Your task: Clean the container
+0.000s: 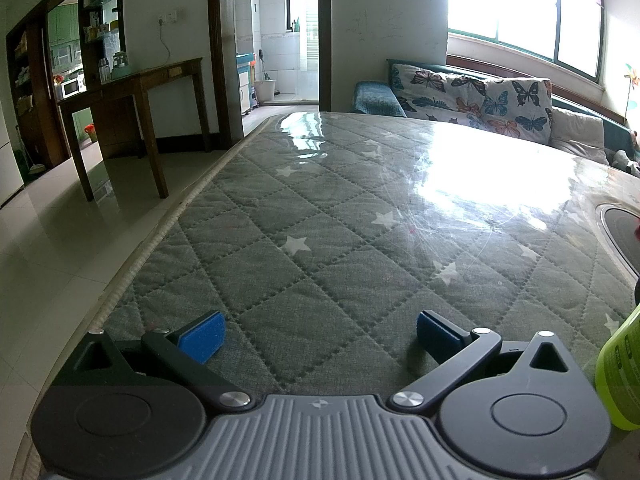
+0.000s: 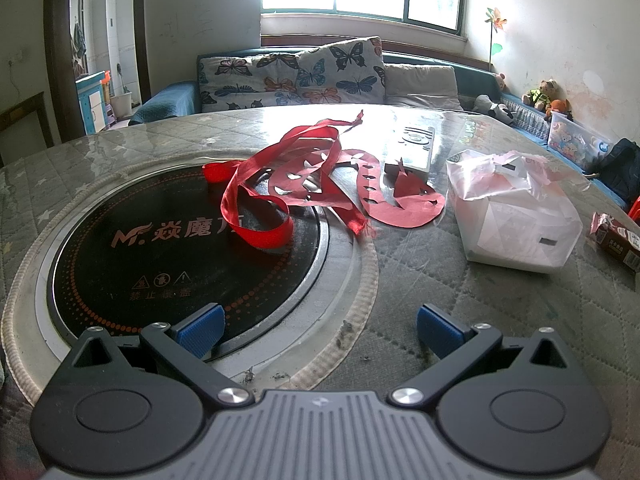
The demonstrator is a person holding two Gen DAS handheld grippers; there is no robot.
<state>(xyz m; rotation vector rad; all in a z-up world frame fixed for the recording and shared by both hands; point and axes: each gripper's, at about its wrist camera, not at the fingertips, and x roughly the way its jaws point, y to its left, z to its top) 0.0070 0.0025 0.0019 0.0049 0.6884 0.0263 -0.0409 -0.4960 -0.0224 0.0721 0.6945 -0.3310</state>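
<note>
My left gripper (image 1: 320, 334) is open low over the quilted green star-pattern table cover (image 1: 320, 216), with nothing between its blue pads. A lime-green bottle (image 1: 618, 376) stands just right of it at the frame edge. My right gripper (image 2: 320, 330) is open too, empty, at the near rim of a round black induction cooktop (image 2: 160, 248) set into the table. A red ribbon (image 2: 256, 208) and red cut paper (image 2: 384, 200) lie across the cooktop's far side. No container is plainly identifiable apart from the bottle.
A white box in a thin plastic bag (image 2: 516, 220) sits to the right, a grey remote (image 2: 414, 148) behind the paper, a small brown carton (image 2: 618, 240) at far right. Crumbs and dust (image 2: 352, 344) lie by the cooktop rim. The table's left edge (image 1: 160, 236) drops to tiled floor.
</note>
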